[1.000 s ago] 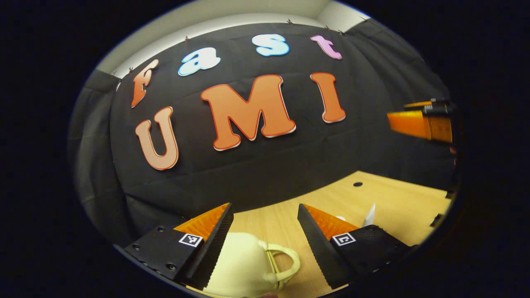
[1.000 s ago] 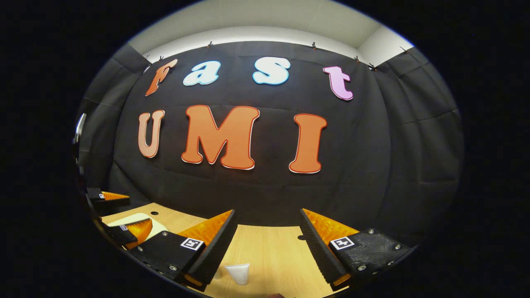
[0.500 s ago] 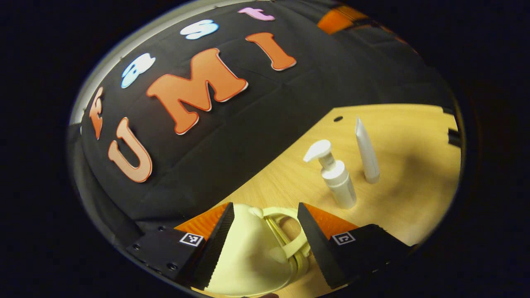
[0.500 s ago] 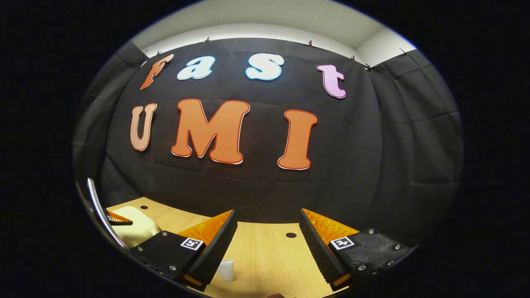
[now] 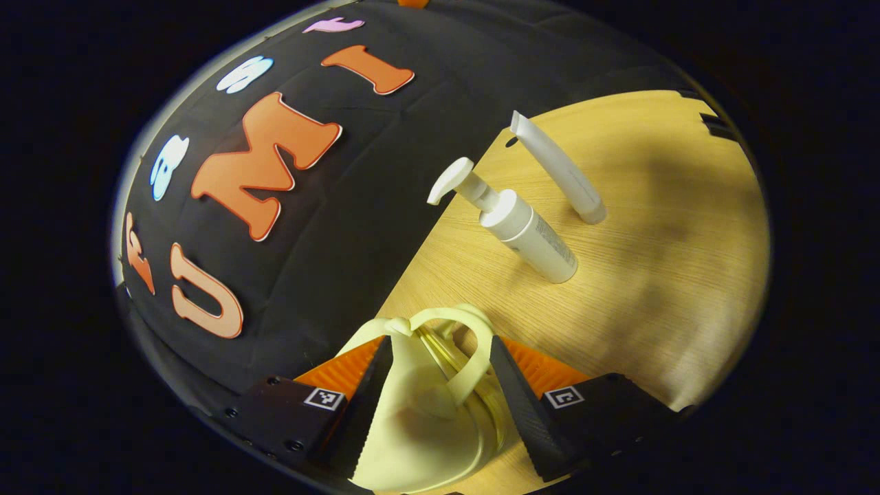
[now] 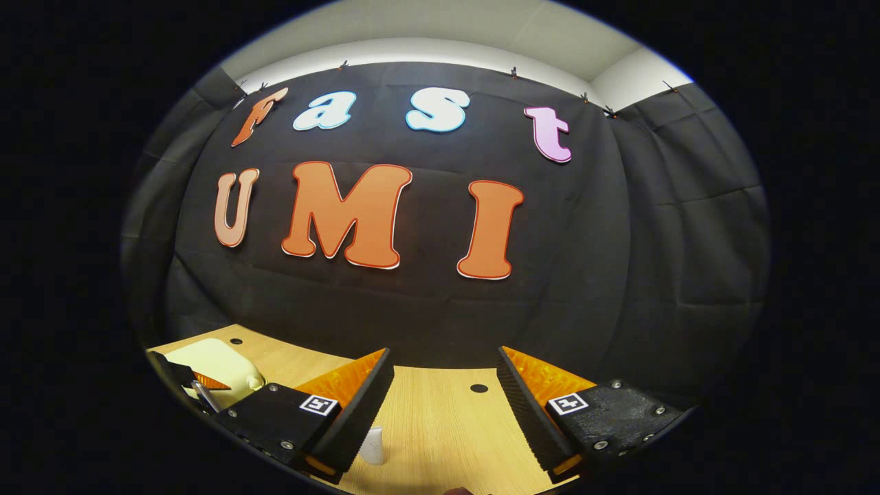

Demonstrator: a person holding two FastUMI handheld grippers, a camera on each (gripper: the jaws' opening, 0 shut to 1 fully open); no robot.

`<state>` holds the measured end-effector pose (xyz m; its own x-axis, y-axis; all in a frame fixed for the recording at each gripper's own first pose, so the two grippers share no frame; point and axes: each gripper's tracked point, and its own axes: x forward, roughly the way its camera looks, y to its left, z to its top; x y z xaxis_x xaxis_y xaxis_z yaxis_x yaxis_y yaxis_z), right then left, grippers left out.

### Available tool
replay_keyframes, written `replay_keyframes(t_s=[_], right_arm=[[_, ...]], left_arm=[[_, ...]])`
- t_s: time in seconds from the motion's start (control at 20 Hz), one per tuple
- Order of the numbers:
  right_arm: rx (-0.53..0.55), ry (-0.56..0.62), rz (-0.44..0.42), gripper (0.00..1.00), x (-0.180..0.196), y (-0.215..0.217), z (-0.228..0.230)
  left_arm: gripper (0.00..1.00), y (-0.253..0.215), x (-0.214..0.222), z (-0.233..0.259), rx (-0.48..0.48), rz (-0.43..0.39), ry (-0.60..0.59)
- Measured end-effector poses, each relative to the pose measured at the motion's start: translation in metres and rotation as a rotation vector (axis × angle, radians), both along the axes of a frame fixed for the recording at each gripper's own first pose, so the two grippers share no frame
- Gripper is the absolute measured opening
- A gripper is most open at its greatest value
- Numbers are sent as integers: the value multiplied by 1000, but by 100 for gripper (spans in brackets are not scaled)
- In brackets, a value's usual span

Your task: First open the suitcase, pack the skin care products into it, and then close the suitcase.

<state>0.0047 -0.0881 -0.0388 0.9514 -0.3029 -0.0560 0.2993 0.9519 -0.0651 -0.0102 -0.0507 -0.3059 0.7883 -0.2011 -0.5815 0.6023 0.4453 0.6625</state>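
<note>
Suitcase [image 5: 419, 426]: smooth pale-yellow shell, looped handle

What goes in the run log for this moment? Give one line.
step: open suitcase | left gripper: open, straddling suitcase handle | right gripper: open, idle | pump bottle, tube: standing on table, unpacked

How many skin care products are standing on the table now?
2. The pump bottle stands on the wooden table, and the tube stands apart just behind it. Others may be out of view.
</note>
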Motion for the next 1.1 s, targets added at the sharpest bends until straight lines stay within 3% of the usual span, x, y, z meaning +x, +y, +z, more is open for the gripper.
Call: replay_keyframes(t_s=[0.15, 0.35, 0.5, 0.55, 0.6, 0.65, 0.7, 0.8, 1.1], right_arm=[[3, 0, -3, 95, -1, -2, 0], [13, 0, -9, 95, -4, -4, -3], [20, 8, -5, 95, -6, -5, -7], [20, 7, -5, 96, -6, -4, -7], [19, 7, -2, 95, -7, -4, -8], [17, 8, 1, 95, -6, -3, -7], [14, 10, 2, 95, -6, -3, -8], [7, 11, 8, 95, -5, 0, -8], [8, 32, 33, 95, 1, 14, -16]], left_arm=[[88, -4, -4, -9, 76, -62, -4], [87, 8, 4, -22, 146, -43, 0], [79, 14, 12, -28, 201, -23, 6], [74, 14, 11, -33, 215, -17, 14], [55, 13, 13, -33, 229, -14, -1], [44, 14, 13, -35, 238, -12, 0], [34, -2, 12, -26, 206, -38, -27], [8, 10, 5, -18, 153, 11, -5], [8, 42, 21, 39, -66, 144, -54]])
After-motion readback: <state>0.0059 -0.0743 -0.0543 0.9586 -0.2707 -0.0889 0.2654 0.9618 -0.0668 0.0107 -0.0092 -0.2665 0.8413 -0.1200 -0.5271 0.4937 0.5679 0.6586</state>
